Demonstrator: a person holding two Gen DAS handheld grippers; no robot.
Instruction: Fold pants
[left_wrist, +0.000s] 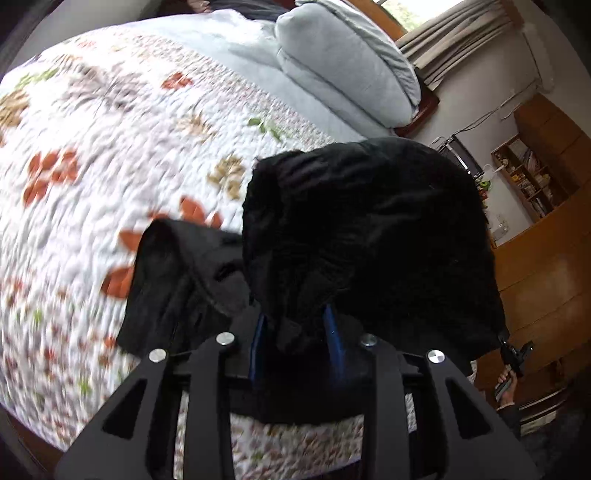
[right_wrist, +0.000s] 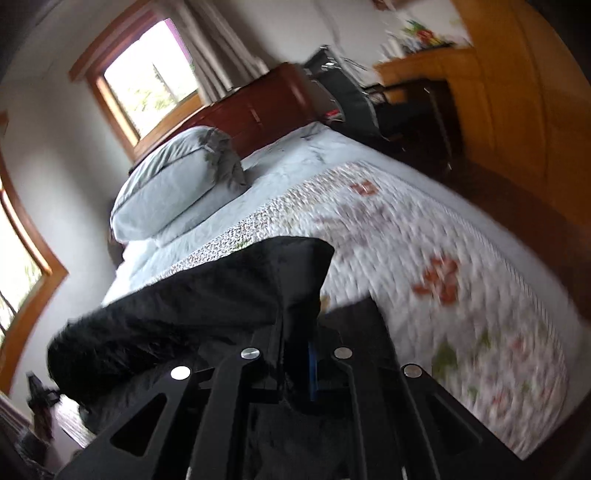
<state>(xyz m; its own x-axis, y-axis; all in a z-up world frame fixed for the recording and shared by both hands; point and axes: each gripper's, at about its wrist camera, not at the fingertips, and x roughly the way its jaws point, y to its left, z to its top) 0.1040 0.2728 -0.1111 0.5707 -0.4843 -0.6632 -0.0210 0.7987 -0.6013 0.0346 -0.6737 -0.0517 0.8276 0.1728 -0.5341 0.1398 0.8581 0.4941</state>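
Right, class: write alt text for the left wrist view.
Black pants bunch between the left gripper and its blue fingers, lifted over a floral quilt on a bed; a pale blue pillow lies beyond.

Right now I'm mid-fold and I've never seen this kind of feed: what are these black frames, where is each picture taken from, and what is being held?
There is no robot arm: a person carries a two-finger tool in each hand, each with a camera looking along its fingers. In the left wrist view, the left tool has black pants bunched between its blue-lined fingers. In the right wrist view, the right tool is shut on the same pants. Below lies a bed with a floral quilt and a pale blue pillow. Both views are blurred.
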